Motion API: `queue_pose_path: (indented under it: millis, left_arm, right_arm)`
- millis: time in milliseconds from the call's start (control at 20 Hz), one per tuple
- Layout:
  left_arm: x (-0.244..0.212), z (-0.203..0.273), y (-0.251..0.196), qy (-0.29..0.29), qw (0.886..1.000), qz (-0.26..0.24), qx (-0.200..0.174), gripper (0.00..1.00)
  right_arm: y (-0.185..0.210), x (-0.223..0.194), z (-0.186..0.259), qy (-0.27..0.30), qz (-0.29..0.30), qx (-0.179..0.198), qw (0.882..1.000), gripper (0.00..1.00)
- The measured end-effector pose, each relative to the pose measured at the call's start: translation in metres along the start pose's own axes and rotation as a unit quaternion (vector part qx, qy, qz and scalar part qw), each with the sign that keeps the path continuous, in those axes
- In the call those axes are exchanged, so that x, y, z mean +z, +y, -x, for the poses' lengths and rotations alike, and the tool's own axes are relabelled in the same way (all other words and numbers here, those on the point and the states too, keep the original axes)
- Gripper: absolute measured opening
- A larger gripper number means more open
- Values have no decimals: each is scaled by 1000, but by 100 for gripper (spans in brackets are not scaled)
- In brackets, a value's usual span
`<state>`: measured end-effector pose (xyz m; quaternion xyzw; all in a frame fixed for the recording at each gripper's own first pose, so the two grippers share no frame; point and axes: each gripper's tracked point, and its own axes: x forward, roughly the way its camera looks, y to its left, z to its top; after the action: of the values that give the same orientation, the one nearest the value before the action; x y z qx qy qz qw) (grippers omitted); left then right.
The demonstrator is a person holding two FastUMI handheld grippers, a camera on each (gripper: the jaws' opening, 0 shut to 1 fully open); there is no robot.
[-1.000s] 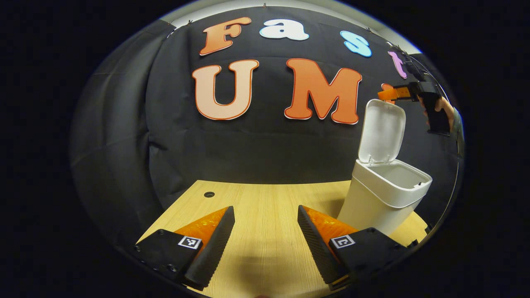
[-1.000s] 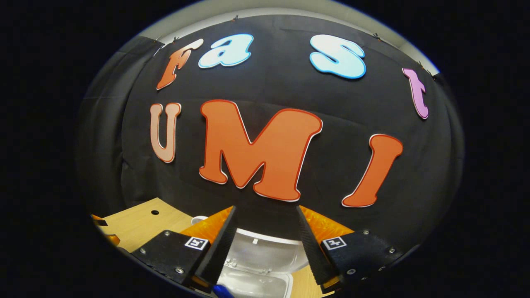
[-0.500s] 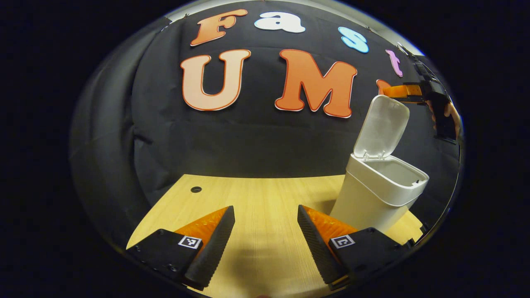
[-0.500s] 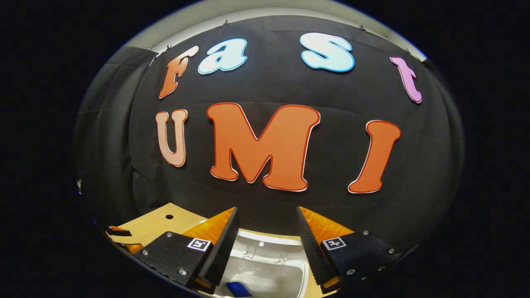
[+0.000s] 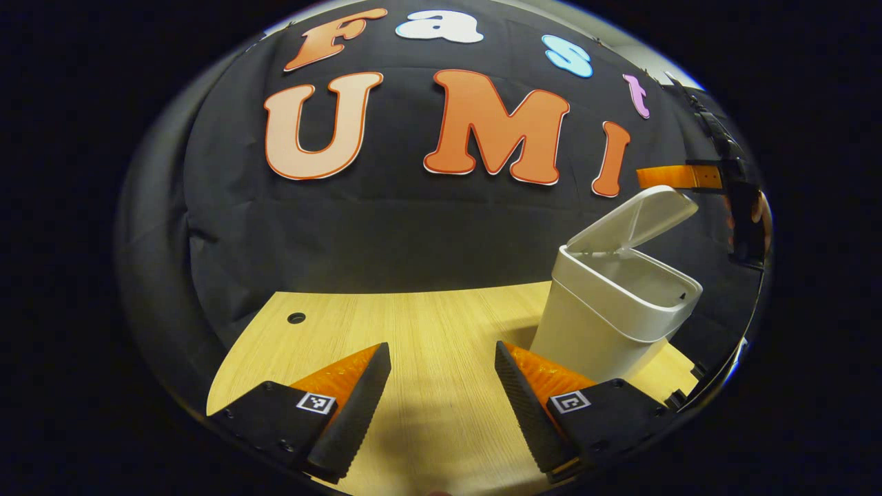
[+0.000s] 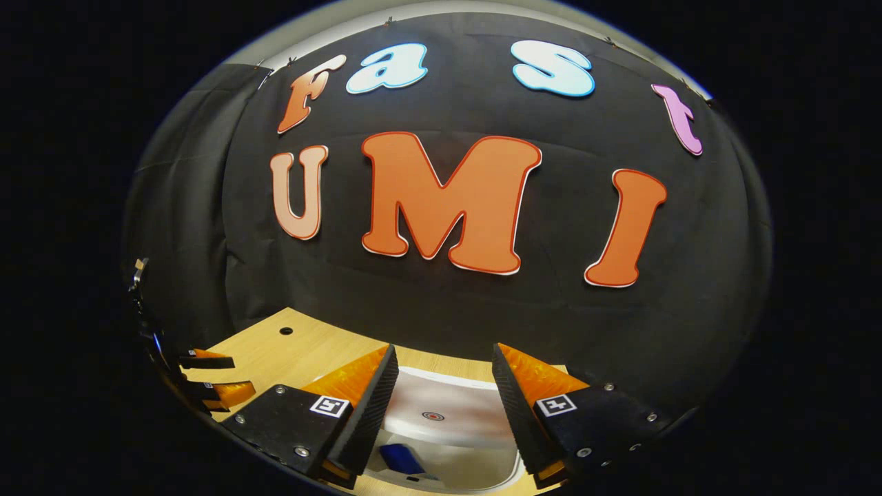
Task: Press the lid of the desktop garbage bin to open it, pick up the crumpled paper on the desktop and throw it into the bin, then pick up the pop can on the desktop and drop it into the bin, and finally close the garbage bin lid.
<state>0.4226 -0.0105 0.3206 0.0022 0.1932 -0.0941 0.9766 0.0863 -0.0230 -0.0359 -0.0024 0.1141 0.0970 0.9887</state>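
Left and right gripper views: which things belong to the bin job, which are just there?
Job:
garbage bin
lid, half open
blue item inside the bin, maybe the can
right gripper
left gripper

Just there:
table
cable hole

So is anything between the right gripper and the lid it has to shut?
Nothing visible. The right gripper hangs just above the half-lowered lid, jaws open and empty, with only air between them. The bin rim below the lid looks unobstructed too.

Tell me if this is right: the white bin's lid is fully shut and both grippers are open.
Not quite: the lid of the white bin is still partly raised, as the left gripper view shows. Left gripper and right gripper are open.
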Motion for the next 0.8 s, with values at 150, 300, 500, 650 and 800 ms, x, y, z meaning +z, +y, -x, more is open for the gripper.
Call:
queue_pose_path:
  millis: [150,300,500,650,800]
  left_arm:
    - [1,-3,-9,3,1000,-2,-15,98]
    - [-2,-4,-17,6,1000,-3,-25,97]
    - [-5,-5,-20,9,1000,-7,-26,97]
    - [-10,-3,-21,14,1000,-9,-26,97]
    - [-14,-2,-22,18,999,-13,-24,97]
  right_arm:
    - [5,-26,4,14,15,-1,1000,83]
    - [10,-51,7,40,2,0,999,84]
    - [13,-71,14,53,-27,-3,998,84]
    - [17,-86,14,65,-44,-6,997,84]
    - [24,-107,23,82,-72,-6,994,84]
